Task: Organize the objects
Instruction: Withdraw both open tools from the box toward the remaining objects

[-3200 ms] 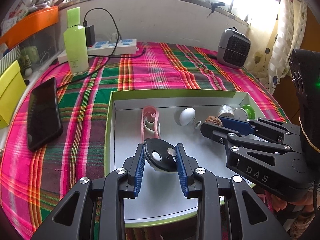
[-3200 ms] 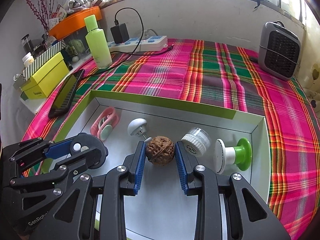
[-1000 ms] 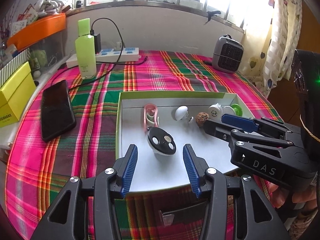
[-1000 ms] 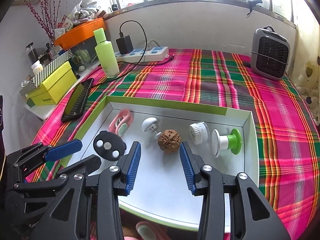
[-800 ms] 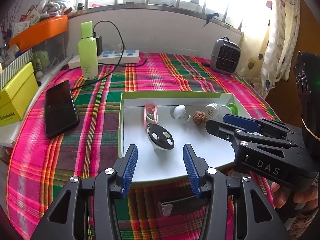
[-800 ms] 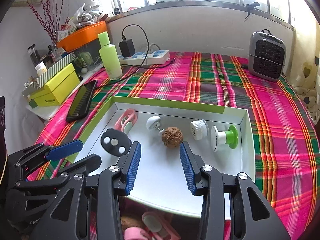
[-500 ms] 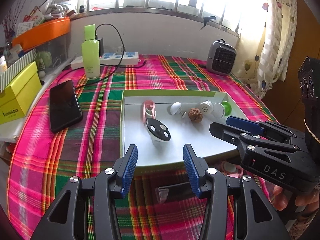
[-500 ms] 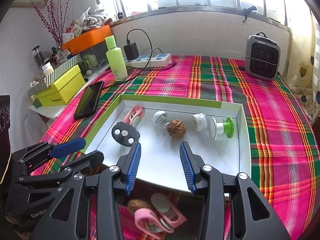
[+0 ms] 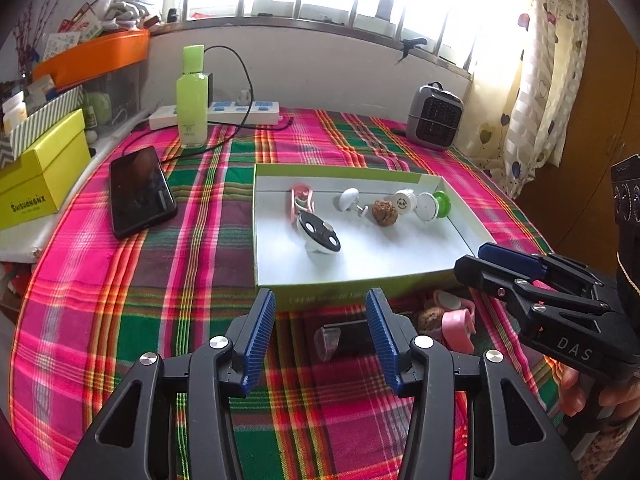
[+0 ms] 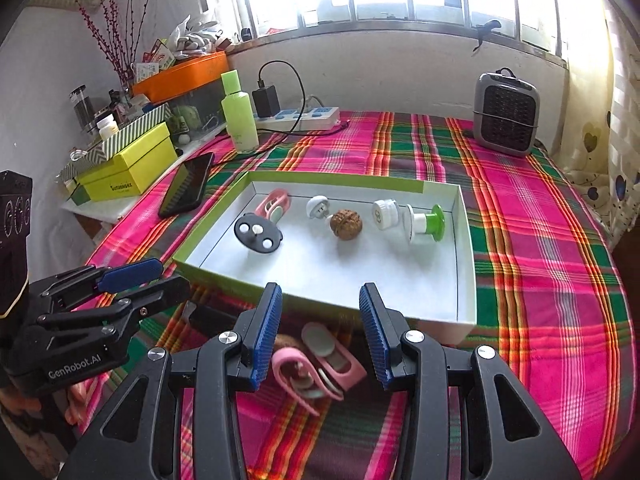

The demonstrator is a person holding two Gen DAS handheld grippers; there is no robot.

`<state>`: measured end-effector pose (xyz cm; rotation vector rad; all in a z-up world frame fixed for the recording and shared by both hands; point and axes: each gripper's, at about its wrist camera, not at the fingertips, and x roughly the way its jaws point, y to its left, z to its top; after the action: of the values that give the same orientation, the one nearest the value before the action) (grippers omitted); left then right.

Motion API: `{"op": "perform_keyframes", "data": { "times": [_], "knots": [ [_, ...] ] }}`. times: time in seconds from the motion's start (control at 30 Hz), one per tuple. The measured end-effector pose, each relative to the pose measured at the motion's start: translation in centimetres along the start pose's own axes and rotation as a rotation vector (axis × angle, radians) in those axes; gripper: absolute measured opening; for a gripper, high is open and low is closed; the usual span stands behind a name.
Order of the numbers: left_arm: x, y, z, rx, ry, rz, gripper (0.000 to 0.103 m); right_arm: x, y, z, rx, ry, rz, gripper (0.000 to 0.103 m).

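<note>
A white tray with a green rim (image 9: 340, 170) (image 10: 332, 180) lies on the plaid cloth. In it are a black disc (image 9: 318, 234) (image 10: 258, 234), a walnut (image 9: 384, 212) (image 10: 346, 222), a pink clip (image 9: 301, 196), a white knob (image 9: 350, 199), a white cap (image 9: 405, 201) and a green spool (image 9: 434, 205). My left gripper (image 9: 320, 304) stands open and empty in front of the tray's near wall. My right gripper (image 10: 321, 300) is also open, above a second pink clip (image 10: 320, 360) that lies on the cloth outside the tray.
Outside the tray's near wall also lie a brown nut (image 9: 430, 316) and a black block (image 9: 348, 336). A phone (image 9: 140, 192), a green bottle (image 9: 192, 96), a power strip (image 9: 240, 110) and a yellow box (image 9: 36, 176) stand left; a small heater (image 9: 434, 116) sits at the back right.
Both grippers let go of the black disc and the walnut, which now rest in the tray. Both have drawn back past its near wall, and loose items there have come into view.
</note>
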<state>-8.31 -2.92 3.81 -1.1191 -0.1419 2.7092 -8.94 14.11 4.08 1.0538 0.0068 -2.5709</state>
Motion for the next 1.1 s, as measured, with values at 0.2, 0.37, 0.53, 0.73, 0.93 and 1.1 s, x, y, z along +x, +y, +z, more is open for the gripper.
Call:
{"op": "perform_keyframes", "data": {
  "times": [0.2,0.37,0.53,0.73,0.93,1.1],
  "knots": [
    [0.4,0.1,-0.6,-0.001,0.019,-0.02,0.046,-0.6,-0.4,-1.2,0.017,0.006,0.002,0.042],
    [0.9,-0.6,-0.9,0.032,0.039,-0.041,0.046,-1.1,-0.6,-1.8,0.025,0.009,0.007,0.042],
    [1.4,-1.6,-1.1,0.104,0.048,-0.053,0.046,-1.4,-0.8,-2.4,0.03,0.012,0.005,0.042],
    [2.1,-2.1,-0.9,0.137,0.062,-0.055,0.047,-1.6,-1.2,-2.6,0.049,0.01,0.006,0.042],
    [2.1,-2.4,-1.5,0.144,0.072,-0.101,0.047,-1.7,-1.2,-2.6,0.053,0.011,0.008,0.042],
    [1.8,-2.5,-2.2,0.14,0.09,-0.14,0.047,-1.5,-1.4,-3.1,0.055,0.026,0.009,0.042]
  ]
}}
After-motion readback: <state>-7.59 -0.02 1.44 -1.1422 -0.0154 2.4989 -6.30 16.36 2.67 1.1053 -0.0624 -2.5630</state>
